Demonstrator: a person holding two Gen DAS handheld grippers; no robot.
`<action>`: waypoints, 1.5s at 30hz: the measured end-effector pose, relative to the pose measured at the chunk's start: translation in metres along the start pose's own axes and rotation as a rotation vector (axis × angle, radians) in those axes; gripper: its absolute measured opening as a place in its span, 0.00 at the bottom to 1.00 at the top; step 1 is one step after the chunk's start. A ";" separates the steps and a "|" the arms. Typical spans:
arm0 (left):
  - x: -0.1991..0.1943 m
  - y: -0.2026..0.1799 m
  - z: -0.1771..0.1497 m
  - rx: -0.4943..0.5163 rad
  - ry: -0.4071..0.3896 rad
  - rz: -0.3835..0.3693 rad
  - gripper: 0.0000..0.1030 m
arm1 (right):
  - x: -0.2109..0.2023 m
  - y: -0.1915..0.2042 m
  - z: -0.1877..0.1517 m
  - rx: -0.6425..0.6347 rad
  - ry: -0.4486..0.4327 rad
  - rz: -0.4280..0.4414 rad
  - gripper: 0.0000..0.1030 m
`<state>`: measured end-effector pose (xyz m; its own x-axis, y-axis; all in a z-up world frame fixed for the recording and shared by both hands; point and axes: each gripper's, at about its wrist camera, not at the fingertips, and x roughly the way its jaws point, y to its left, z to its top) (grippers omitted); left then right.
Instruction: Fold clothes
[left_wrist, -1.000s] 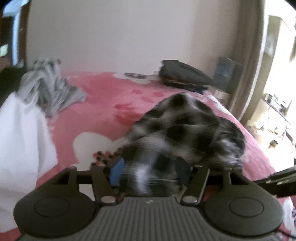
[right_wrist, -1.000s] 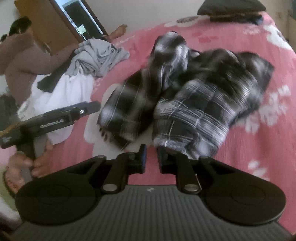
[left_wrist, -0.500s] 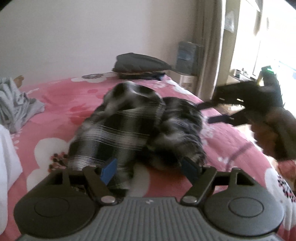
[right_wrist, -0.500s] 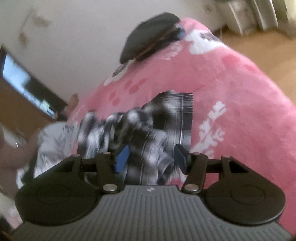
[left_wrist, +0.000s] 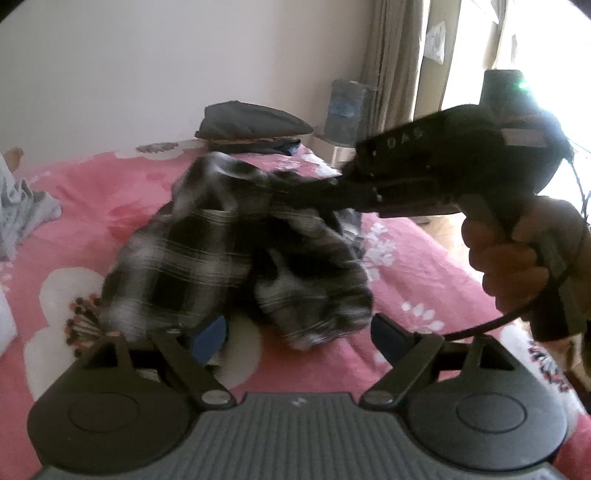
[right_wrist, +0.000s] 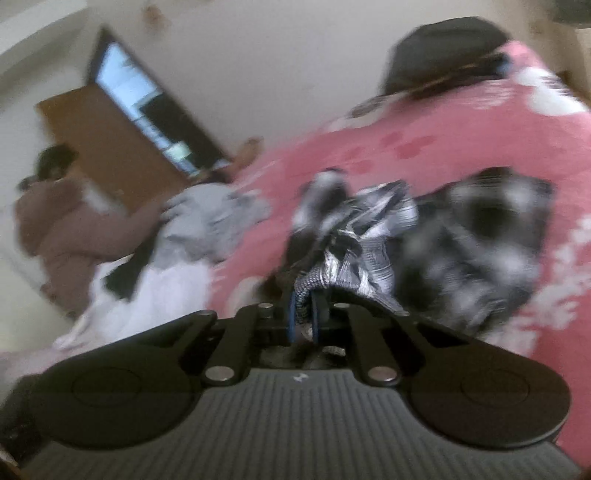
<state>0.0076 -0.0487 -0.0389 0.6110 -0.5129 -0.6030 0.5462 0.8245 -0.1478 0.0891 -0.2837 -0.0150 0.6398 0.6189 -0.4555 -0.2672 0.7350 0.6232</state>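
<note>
While my left gripper (left_wrist: 295, 332) hangs low over the pink bed cover (left_wrist: 122, 199), its fingers (left_wrist: 208, 334) stand wide and are opening further, pressing nothing; the near edge of the plaid shirt (left_wrist: 221, 247) lies just ahead of them, toward 12 o'clock. My right gripper (right_wrist: 304, 317) has its fingers pinched tight on a bunched fold of that shirt (right_wrist: 369, 236), which trails off crumpled toward 2 o'clock on the bed. In the left view this gripper reaches in from 3 o'clock, a hand (left_wrist: 517, 254) on its handle. Also on the bed: dark folded pile (left_wrist: 255, 122) at 12 o'clock, grey garment (right_wrist: 210, 221) and white cloth (right_wrist: 155, 295) at 9 o'clock.
</note>
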 end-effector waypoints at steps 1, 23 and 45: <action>-0.001 0.001 -0.001 -0.007 0.000 -0.006 0.85 | 0.001 0.008 -0.001 -0.017 0.014 0.029 0.06; -0.032 0.031 -0.022 -0.121 0.025 0.008 0.88 | 0.019 0.085 -0.026 -0.097 0.365 0.202 0.35; -0.031 0.061 -0.031 -0.204 0.107 0.155 0.88 | -0.015 0.033 -0.035 0.244 0.386 0.263 0.77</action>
<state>0.0048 0.0249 -0.0534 0.6086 -0.3575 -0.7083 0.3172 0.9279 -0.1958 0.0448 -0.2588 -0.0097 0.2490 0.8646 -0.4364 -0.1782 0.4837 0.8569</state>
